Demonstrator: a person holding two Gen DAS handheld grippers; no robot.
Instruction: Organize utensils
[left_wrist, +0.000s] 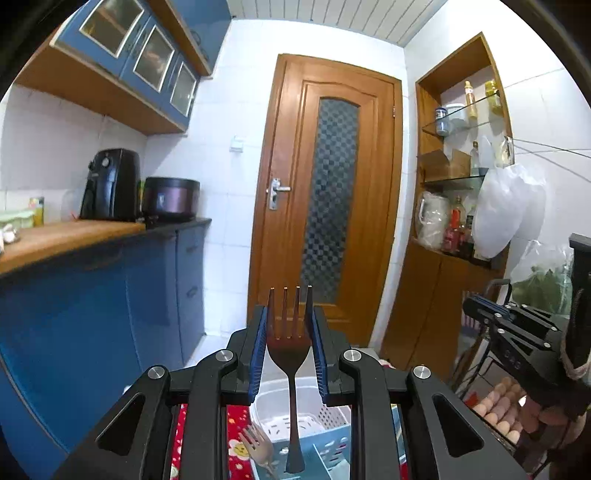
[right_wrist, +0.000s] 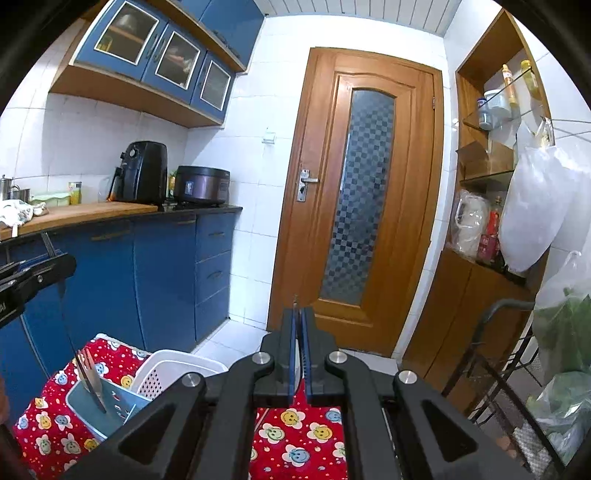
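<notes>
My left gripper is shut on a dark metal fork, tines up, handle hanging over the blue utensil caddy. Another fork stands in that caddy. In the right wrist view the caddy sits at lower left on the red flowered cloth, with that fork in it. My right gripper is shut, with a thin metal tip showing above its pads; what it holds is hidden. The right gripper also shows in the left wrist view.
A white perforated basket stands behind the caddy. Blue cabinets with a counter, air fryer and rice cooker are at left. A wooden door is ahead, a wire cart with bags at right.
</notes>
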